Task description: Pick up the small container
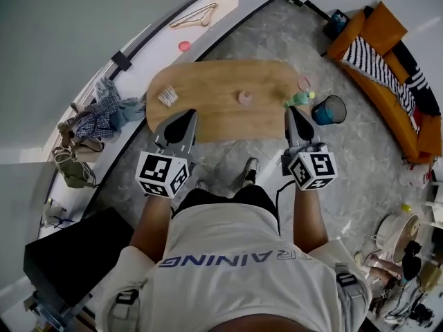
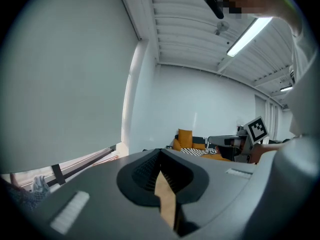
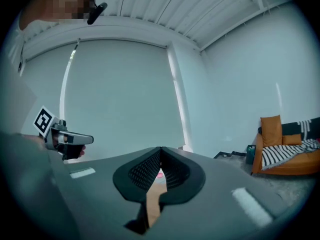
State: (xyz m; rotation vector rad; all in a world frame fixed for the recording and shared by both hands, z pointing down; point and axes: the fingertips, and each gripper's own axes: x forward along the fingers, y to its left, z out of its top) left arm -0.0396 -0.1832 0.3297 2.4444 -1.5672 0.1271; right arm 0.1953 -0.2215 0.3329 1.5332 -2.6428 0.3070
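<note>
Near the middle of the desk (image 1: 221, 78), toward its near edge, sits the small pink container (image 1: 245, 97), untouched. The left gripper (image 1: 184, 118) and right gripper (image 1: 293, 113) hover by that edge, fingers pressed together and empty. This looks like the approach, so one gripper must next open around the container.

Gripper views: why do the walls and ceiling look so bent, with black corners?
Left gripper view: the wide lens bows the ceiling and blackens corners; the ceiling lamp glares white. Right gripper view: same bowing; the sofa leans. Head view: the table looks sharp, the wall curves.
</note>
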